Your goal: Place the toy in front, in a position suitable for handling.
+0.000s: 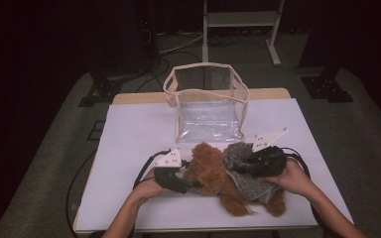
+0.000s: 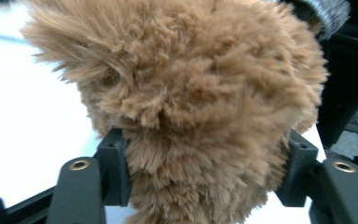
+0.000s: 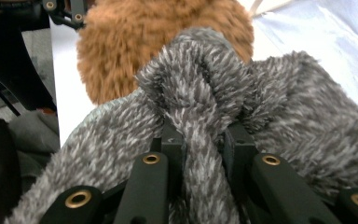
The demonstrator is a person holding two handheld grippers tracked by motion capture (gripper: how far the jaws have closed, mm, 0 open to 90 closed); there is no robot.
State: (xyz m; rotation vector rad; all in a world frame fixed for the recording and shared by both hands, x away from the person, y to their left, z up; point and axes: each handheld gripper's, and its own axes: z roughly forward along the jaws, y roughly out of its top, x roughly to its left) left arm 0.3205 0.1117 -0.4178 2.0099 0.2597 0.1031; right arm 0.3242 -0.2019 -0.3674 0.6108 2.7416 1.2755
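Plush dog [image 1: 213,173] lies on the white table [image 1: 129,129], near its front edge, in front of the clear bag [image 1: 207,101]. It wears a grey knit sweater [image 1: 248,173], which covers only part of the brown body. The left gripper [image 1: 191,184] is clamped on the brown fur [image 2: 196,93]; the fur bulges between both jaws. The right gripper [image 1: 238,166] is pinched tightly on a fold of the sweater [image 3: 200,93]. I judge that the work on the sweater is in the middle, not finished. The bag stands upright, open and empty, so packing the toy is probably left to do.
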